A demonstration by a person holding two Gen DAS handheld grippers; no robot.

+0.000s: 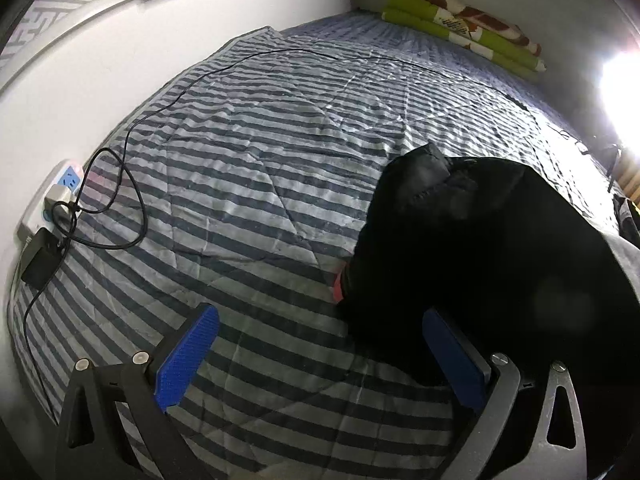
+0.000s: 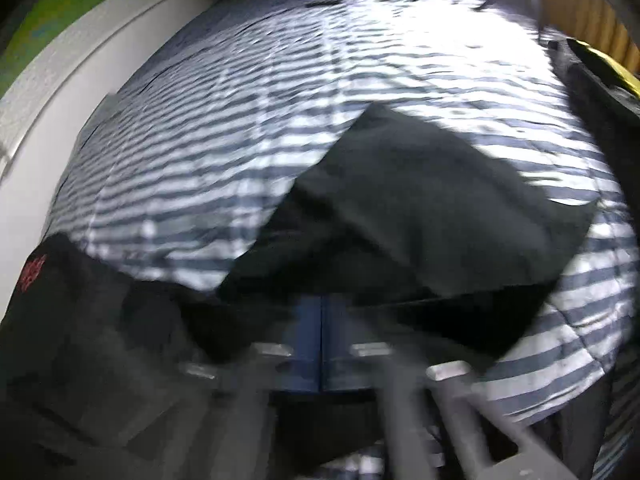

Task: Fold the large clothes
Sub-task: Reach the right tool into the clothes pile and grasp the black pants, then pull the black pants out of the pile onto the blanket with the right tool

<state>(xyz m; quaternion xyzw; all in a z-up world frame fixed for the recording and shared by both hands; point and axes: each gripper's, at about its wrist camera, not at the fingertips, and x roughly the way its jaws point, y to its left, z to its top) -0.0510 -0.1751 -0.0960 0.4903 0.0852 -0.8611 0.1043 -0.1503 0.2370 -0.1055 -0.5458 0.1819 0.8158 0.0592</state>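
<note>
Down here my left claw point(image 1: 320, 354) hangs apart over the striped quilt point(image 1: 248, 184), the black garment point(image 1: 500, 248) just beside its right finger. My right claw point(image 2: 321, 344) is smeared by blur, pads together; the garment's edge hides their tips, so any pinch is unclear.

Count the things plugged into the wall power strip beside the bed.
2 that I can make out: a white adapter in the power strip, under its blue sockets, and a black charger brick at its near end. Tangled black cable may hide more.
</note>
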